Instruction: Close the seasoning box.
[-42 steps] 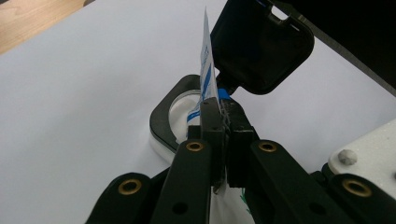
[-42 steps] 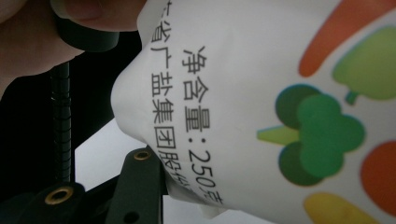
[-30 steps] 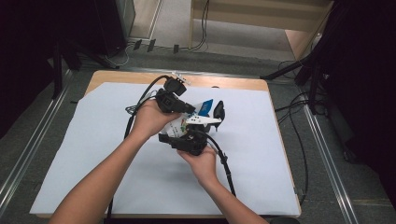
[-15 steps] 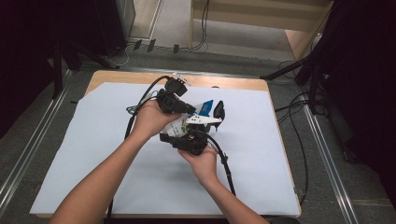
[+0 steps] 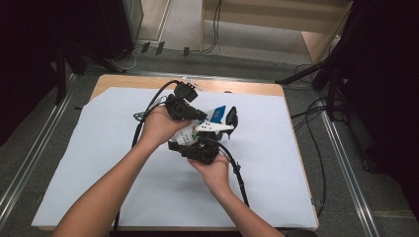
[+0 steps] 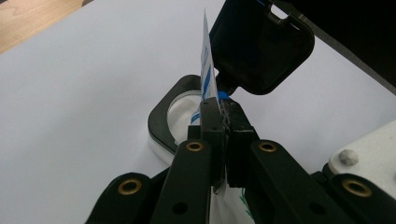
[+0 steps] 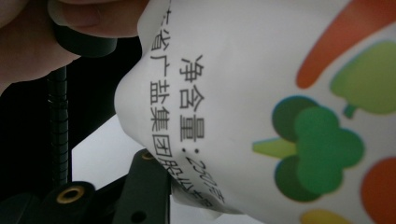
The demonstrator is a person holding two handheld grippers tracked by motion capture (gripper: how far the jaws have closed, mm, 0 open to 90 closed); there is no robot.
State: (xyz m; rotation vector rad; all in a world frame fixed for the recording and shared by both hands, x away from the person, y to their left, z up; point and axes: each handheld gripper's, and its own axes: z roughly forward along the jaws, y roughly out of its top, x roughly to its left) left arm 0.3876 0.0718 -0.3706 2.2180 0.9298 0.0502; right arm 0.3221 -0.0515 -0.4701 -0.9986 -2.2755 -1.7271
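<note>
A white salt packet (image 5: 216, 114) with a blue top and printed vegetables (image 7: 243, 93) is held up over the middle of the table between both grippers. My left gripper (image 5: 203, 116) is shut on the packet's thin upper edge (image 6: 205, 60), its jaws pinched together (image 6: 222, 105). From below, my right gripper (image 5: 210, 136) is closed on the packet's bulging body; one black finger (image 7: 144, 186) presses its side and the other is hidden behind it. These jaws have just been opening a little with the packet between them. A black-rimmed round container (image 6: 161, 116) stands under the packet with its lid (image 6: 261, 46) raised.
White paper (image 5: 99, 163) covers the wooden table (image 5: 113, 81). Cables trail from both grippers toward the near edge (image 5: 239, 177). The container (image 5: 230, 117) stands just right of the grippers. Dark equipment and floor cables surround the table.
</note>
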